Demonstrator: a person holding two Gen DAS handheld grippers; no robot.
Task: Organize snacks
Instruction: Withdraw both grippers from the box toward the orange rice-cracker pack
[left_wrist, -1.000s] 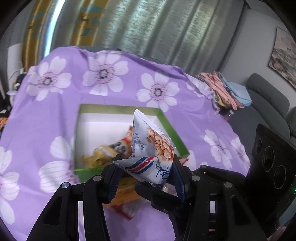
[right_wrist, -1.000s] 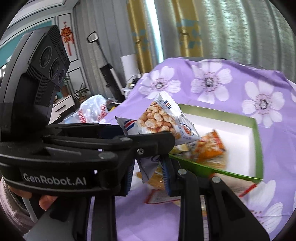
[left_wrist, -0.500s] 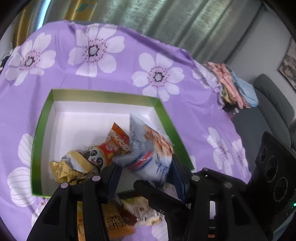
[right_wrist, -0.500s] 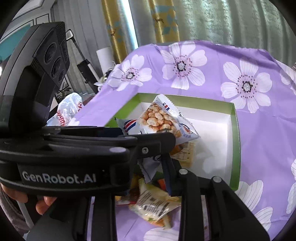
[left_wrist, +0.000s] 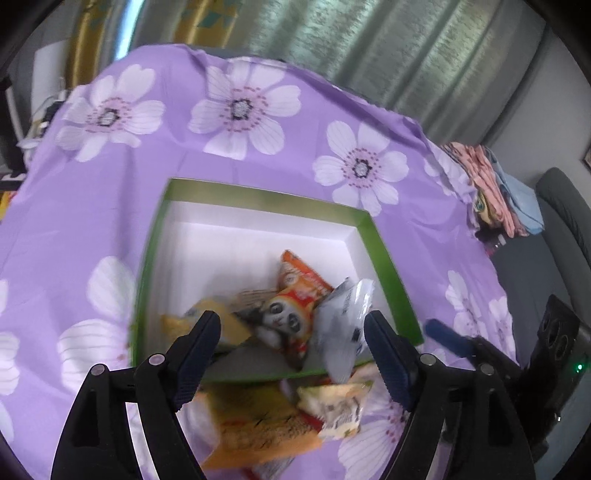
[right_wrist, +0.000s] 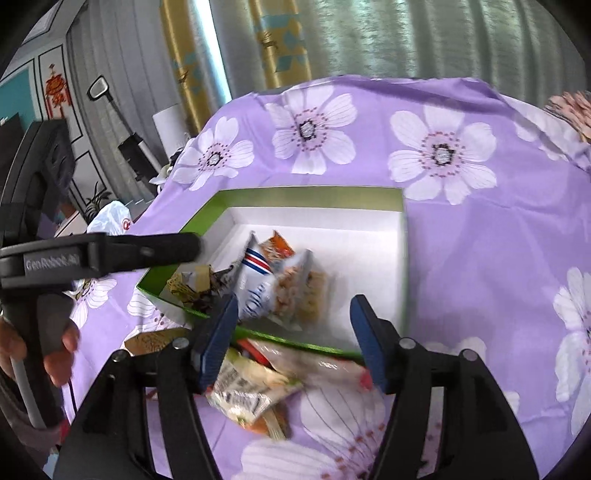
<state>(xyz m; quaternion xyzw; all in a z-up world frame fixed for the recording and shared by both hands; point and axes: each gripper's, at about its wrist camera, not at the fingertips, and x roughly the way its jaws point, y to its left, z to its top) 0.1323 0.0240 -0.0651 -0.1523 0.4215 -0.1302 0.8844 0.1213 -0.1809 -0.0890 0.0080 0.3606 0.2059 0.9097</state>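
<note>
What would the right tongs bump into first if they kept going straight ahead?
Probably the white peanut snack packet with red and blue stripes, lying in the green-rimmed white box just beyond the open right tongs. The blur makes depth uncertain, so they might clip the box's near rim first.

A: The box (left_wrist: 384, 258) beyond the fingers?
B: Matt green card outside, smooth white inside. The white packet (left_wrist: 343, 317) between the fingers (left_wrist: 388, 358) is glossy, crinkled film, possibly foil; it's blurred.
A: The tablecloth (right_wrist: 480, 236)?
B: Soft printed cloth, creased.
</note>
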